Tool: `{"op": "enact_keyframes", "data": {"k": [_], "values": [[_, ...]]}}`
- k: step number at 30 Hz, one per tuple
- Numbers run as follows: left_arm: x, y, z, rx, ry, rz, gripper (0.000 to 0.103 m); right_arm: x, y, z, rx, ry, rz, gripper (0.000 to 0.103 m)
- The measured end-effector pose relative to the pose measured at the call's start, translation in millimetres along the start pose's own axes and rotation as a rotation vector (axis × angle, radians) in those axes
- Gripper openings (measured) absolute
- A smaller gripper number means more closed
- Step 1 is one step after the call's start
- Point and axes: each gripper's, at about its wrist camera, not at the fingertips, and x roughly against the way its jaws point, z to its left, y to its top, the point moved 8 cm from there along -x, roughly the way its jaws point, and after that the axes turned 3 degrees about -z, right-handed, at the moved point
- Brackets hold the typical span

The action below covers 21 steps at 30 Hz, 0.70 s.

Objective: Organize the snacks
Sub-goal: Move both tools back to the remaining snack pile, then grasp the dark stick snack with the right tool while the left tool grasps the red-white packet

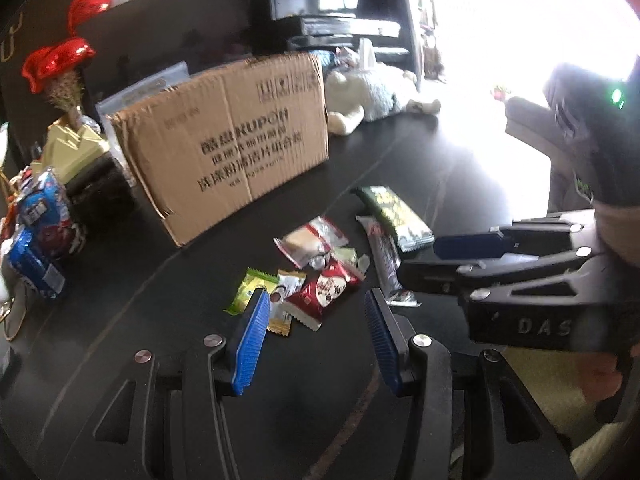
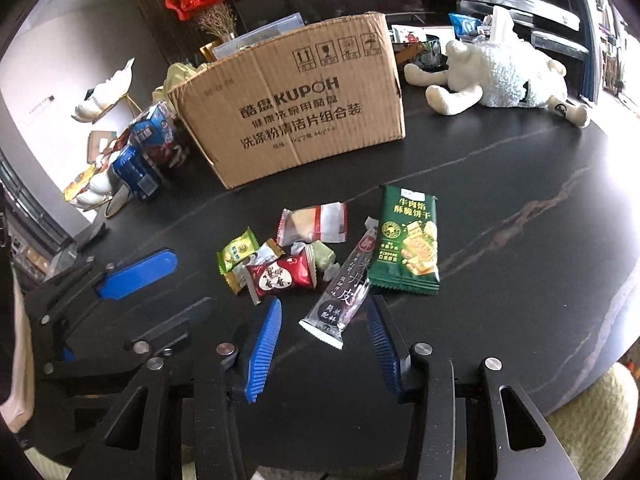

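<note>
Several small snacks lie in a loose heap on the black table (image 2: pixel 500 208), in front of a cardboard box (image 2: pixel 300 112) (image 1: pixel 232 140). My right gripper (image 2: pixel 323 304) is open and low over the table. A long clear fruit-leather stick (image 2: pixel 340 292) (image 1: pixel 384 256) lies between its blue pads, which do not touch it. A green cracker pack (image 2: pixel 406 240) (image 1: pixel 394 216) lies just right of the stick. My left gripper (image 1: pixel 316 296) (image 2: pixel 192 280) is open too, its tips flanking a red candy pack (image 1: pixel 324 290) (image 2: pixel 282 276) and a small green packet (image 1: pixel 250 290). The right gripper (image 1: pixel 418 260) reaches in from the right.
A white plush sheep (image 2: pixel 504 76) lies behind and right of the box. Blue snack bags (image 2: pixel 136 168) (image 1: pixel 40 232) and a gold vase with red foil hearts (image 1: pixel 60 60) crowd the left. The table's curved front edge runs close under both grippers.
</note>
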Motion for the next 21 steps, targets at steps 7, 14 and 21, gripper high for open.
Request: {"op": "enact_keyframes", "data": {"k": [7,14,21], "values": [[-24.8,-6.6,2.3,-0.036,-0.045,0.023,0.048,-15.7,-1.2,-3.2,-0.026,-0.016,0.015,0.04],[-42.9,-8.3,3.8,-0.024,-0.079,0.037,0.048,-28.8,-0.2,-6.5,-0.046,-0.019,0.038,0.038],[-59.9,-9.9,3.2,-0.004,-0.088,0.055,0.045,-38.2,5.1,-12.3,-0.072,-0.023,0.04,0.036]]}}
